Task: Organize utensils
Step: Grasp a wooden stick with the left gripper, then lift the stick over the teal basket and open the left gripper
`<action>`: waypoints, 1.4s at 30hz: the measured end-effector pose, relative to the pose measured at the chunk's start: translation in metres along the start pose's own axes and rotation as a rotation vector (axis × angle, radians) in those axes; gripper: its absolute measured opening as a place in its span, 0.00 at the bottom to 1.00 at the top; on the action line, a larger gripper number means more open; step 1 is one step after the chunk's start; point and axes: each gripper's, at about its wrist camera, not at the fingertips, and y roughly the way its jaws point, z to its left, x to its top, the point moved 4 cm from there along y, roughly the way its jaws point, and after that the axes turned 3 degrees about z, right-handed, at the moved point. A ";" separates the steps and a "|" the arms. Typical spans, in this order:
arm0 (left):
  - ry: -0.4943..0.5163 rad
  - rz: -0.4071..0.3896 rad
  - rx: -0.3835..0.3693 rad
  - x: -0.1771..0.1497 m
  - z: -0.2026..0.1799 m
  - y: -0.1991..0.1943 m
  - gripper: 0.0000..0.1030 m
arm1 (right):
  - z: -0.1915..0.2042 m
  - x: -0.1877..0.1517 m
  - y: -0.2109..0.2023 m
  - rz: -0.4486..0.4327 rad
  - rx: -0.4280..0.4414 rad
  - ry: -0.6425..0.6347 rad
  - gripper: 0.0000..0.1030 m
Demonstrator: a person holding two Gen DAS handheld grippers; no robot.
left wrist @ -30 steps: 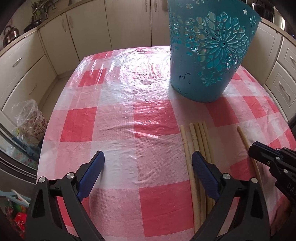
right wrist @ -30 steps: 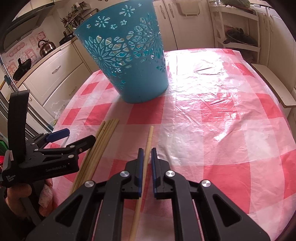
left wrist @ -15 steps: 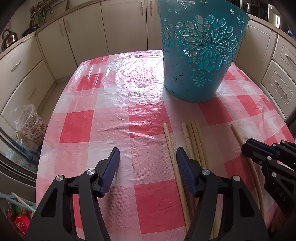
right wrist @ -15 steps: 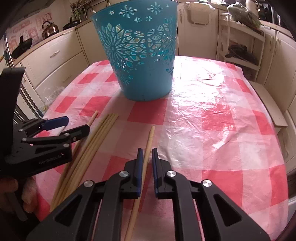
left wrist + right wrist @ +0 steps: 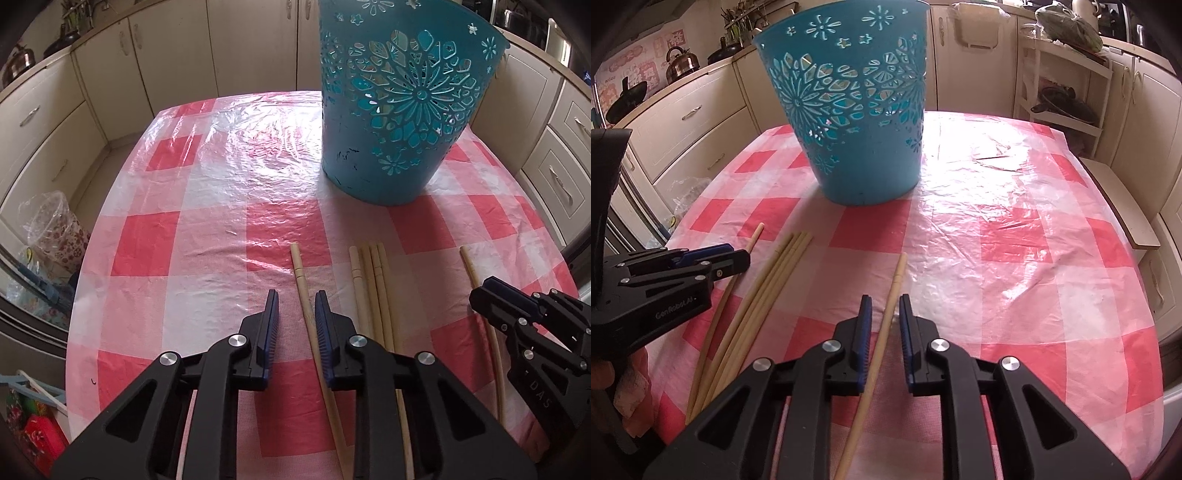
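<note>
Since 1.0 s ago the left gripper (image 5: pixel 295 314) has narrowed and shifted to straddle 1 pale wooden chopstick (image 5: pixel 301 280) lying apart from the bundle of 4 chopsticks (image 5: pixel 373 280) near the tabletop's near edge; its fingers are close but not yet clamped. Right gripper (image 5: pixel 884 317) straddles another single chopstick (image 5: pixel 895 280), fingers slightly apart, seemingly not gripping. Teal perforated plastic basket (image 5: pixel 849 110) stands toward the far edge. Both grippers point forward, low over the red-checked tablecloth (image 5: pixel 1015 236).
</note>
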 end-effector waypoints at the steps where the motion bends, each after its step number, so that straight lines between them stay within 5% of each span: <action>1: -0.004 0.006 0.006 0.001 0.000 0.000 0.18 | 0.001 0.000 0.000 0.000 0.000 -0.004 0.18; 4: 0.021 0.004 0.035 0.000 -0.005 0.001 0.19 | 0.002 -0.001 0.000 0.000 -0.002 -0.010 0.19; 8: 0.051 -0.003 0.015 -0.001 -0.012 0.000 0.06 | 0.002 -0.001 0.000 -0.001 -0.001 -0.009 0.19; 17: 0.017 -0.011 -0.030 -0.008 -0.009 -0.003 0.05 | 0.003 -0.001 0.001 -0.002 -0.004 -0.015 0.21; 23: -0.115 -0.042 -0.161 -0.009 0.012 -0.021 0.05 | 0.003 -0.001 0.001 -0.002 -0.003 -0.015 0.22; 34: -0.214 -0.412 -0.384 0.050 0.020 -0.141 0.05 | 0.004 -0.001 0.001 -0.003 -0.005 -0.018 0.23; 42: -0.211 -0.682 -0.392 0.149 -0.008 -0.196 0.05 | 0.007 -0.001 0.002 -0.003 0.011 -0.020 0.28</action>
